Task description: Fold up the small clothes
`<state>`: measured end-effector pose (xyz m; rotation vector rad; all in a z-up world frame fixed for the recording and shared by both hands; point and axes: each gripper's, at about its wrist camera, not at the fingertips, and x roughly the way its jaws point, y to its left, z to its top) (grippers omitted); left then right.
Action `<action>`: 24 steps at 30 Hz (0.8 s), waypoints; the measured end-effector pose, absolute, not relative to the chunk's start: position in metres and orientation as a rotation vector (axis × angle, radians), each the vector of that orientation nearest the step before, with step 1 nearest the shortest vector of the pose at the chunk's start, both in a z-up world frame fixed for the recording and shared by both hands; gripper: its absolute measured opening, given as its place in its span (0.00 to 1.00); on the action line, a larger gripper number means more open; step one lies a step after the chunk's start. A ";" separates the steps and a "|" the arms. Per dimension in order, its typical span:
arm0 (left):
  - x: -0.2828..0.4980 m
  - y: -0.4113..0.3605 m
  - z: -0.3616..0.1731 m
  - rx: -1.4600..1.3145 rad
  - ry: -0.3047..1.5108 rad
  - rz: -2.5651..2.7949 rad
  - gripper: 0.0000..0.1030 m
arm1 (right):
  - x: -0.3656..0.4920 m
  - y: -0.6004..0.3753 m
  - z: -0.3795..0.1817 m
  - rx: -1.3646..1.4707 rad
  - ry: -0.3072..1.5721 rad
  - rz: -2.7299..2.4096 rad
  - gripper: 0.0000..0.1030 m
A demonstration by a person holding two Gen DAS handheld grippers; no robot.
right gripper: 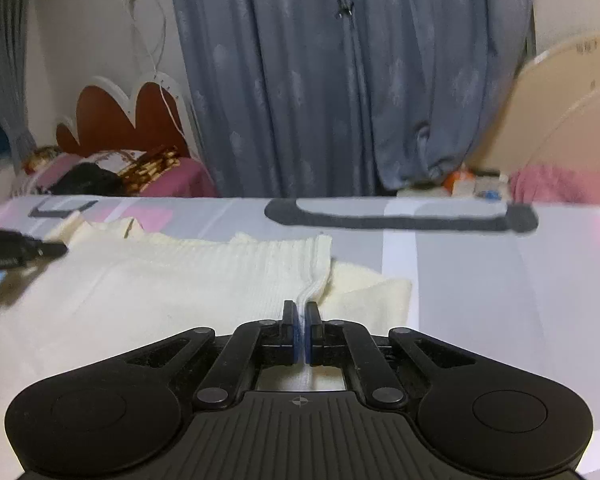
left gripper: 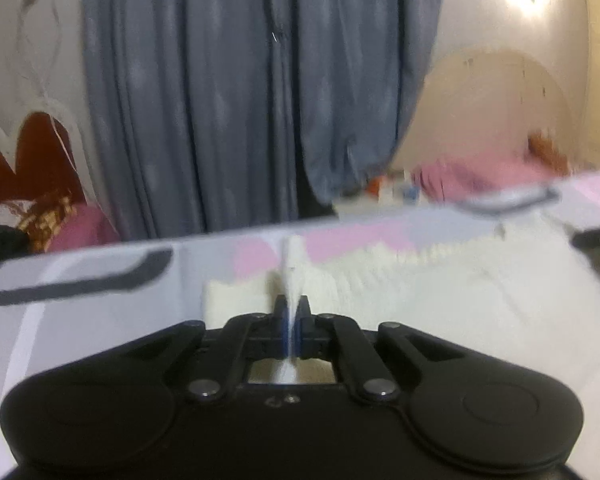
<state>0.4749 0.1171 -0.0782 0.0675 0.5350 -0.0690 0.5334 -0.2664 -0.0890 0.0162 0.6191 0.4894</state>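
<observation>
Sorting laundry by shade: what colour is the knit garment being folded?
Cream white, with a ribbed band; the knit garment shows clearest in the right wrist view.

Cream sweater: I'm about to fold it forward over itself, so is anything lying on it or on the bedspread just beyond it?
Nothing visible does. Both tongs, left and right, pinch the sweater edge; the bedspread beyond looks bare.
</observation>
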 end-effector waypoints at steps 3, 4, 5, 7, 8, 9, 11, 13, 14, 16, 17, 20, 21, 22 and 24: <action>0.474 0.119 -0.071 0.053 0.486 -0.048 0.03 | 0.527 -0.271 -0.081 0.022 0.555 0.474 0.02; 0.480 0.117 -0.074 0.071 0.516 -0.037 0.03 | 0.526 -0.272 -0.080 0.021 0.547 0.469 0.02; 0.486 0.113 -0.080 0.107 0.553 -0.009 0.03 | 0.529 -0.272 -0.083 0.014 0.560 0.458 0.02; 0.498 0.110 -0.097 0.130 0.625 0.009 0.03 | 0.539 -0.271 -0.096 0.006 0.624 0.423 0.02; 0.499 0.107 -0.103 0.149 0.626 0.008 0.03 | 0.546 -0.270 -0.106 0.024 0.681 0.410 0.02; 0.498 0.106 -0.102 0.163 0.614 0.012 0.04 | 0.548 -0.272 -0.110 0.056 0.692 0.407 0.02; 0.492 0.107 -0.096 0.161 0.598 0.042 0.33 | 0.551 -0.276 -0.103 0.107 0.702 0.375 0.02; 0.477 0.106 -0.081 0.148 0.555 0.071 0.42 | 0.542 -0.274 -0.091 0.100 0.660 0.345 0.05; 0.468 0.099 -0.071 0.120 0.508 0.033 0.48 | 0.536 -0.270 -0.085 0.100 0.636 0.362 0.06; 0.468 0.075 -0.065 0.128 0.506 -0.063 0.65 | 0.526 -0.251 -0.076 0.094 0.609 0.442 0.11; 0.475 0.053 -0.068 0.187 0.540 -0.115 0.68 | 0.524 -0.233 -0.073 0.070 0.614 0.477 0.28; 0.489 0.021 -0.085 0.220 0.645 -0.175 0.64 | 0.523 -0.184 -0.076 0.018 0.633 0.561 0.62; 0.487 0.025 -0.088 0.192 0.641 -0.171 0.65 | 0.523 -0.170 -0.081 -0.002 0.670 0.598 0.59; 0.484 0.032 -0.089 0.167 0.641 -0.162 0.70 | 0.521 -0.161 -0.085 -0.034 0.693 0.616 0.55; 0.475 0.061 -0.089 0.134 0.627 -0.102 0.76 | 0.517 -0.162 -0.091 -0.113 0.686 0.613 0.48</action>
